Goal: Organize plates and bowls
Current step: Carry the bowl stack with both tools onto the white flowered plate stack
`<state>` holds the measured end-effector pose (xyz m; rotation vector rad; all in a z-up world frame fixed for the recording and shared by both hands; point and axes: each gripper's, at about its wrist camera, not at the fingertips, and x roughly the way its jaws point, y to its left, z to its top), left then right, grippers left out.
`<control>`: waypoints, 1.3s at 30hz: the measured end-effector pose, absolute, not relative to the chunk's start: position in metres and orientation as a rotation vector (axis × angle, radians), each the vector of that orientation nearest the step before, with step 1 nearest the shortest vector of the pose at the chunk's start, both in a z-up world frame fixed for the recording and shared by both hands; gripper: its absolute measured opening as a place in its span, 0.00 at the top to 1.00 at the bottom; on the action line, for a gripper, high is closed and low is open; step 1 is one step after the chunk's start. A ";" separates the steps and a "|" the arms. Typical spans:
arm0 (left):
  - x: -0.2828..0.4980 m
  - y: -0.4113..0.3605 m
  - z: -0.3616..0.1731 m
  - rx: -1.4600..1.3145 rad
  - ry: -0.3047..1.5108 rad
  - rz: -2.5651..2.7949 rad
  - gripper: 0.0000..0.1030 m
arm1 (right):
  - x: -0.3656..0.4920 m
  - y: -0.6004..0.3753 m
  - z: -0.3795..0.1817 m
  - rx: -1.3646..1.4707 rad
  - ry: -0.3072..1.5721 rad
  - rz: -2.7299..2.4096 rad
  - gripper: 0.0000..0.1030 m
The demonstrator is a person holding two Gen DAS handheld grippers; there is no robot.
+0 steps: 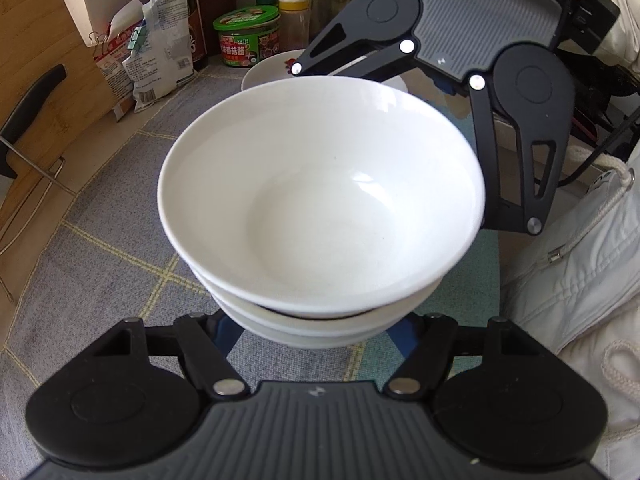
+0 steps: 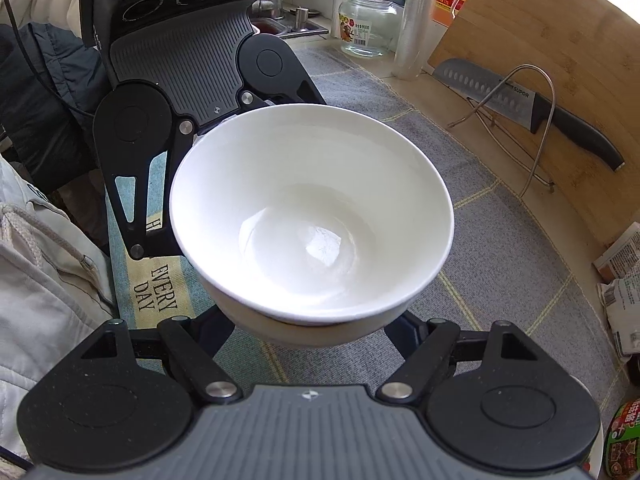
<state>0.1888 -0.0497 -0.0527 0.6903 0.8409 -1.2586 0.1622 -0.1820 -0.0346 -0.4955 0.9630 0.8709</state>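
Observation:
A stack of white bowls point(image 1: 320, 200) hangs above the grey checked cloth point(image 1: 100, 216), held from two opposite sides. My left gripper point(image 1: 316, 338) is shut on the stack's lower bowl, its fingertips hidden under the rims. Across the stack, the right gripper's grey housing point(image 1: 472, 12) and black arms reach in from the far side. In the right wrist view the same stack point(image 2: 312, 216) fills the middle, with my right gripper point(image 2: 316, 334) shut on its base. The left gripper's housing point(image 2: 180, 64) faces it. A white plate point(image 1: 268, 70) lies on the cloth behind the stack.
A green tin point(image 1: 246, 34), bottles and clipped bags point(image 1: 156, 52) line the back. A wooden cutting board point(image 2: 540, 40) leans at the side with a cleaver point(image 2: 532, 108) on a wire rack point(image 2: 536, 128). A glass jar point(image 2: 366, 24) stands by the sink. A person's pale jacket point(image 1: 580, 260) is close.

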 end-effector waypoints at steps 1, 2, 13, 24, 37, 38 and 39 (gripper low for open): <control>0.189 -0.054 -0.050 0.691 0.839 -1.258 0.29 | 0.161 -0.186 -0.032 -0.497 0.960 0.867 0.18; 0.188 -0.059 -0.048 0.695 0.835 -1.259 0.29 | 0.161 -0.190 -0.030 -0.498 0.957 0.864 0.18; 0.189 -0.123 -0.032 0.736 0.799 -1.298 0.29 | 0.156 -0.245 -0.018 -0.493 0.945 0.804 0.18; 0.200 -0.198 -0.036 0.743 0.734 -1.355 0.29 | 0.163 -0.318 -0.010 -0.512 0.962 0.718 0.18; 0.212 -0.252 -0.066 0.752 0.767 -1.365 0.30 | 0.171 -0.369 -0.034 -0.516 1.017 0.695 0.18; 0.212 -0.254 -0.068 0.753 0.767 -1.364 0.30 | 0.171 -0.370 -0.034 -0.515 1.020 0.695 0.18; 0.212 -0.255 -0.069 0.753 0.768 -1.364 0.30 | 0.170 -0.371 -0.035 -0.513 1.024 0.696 0.18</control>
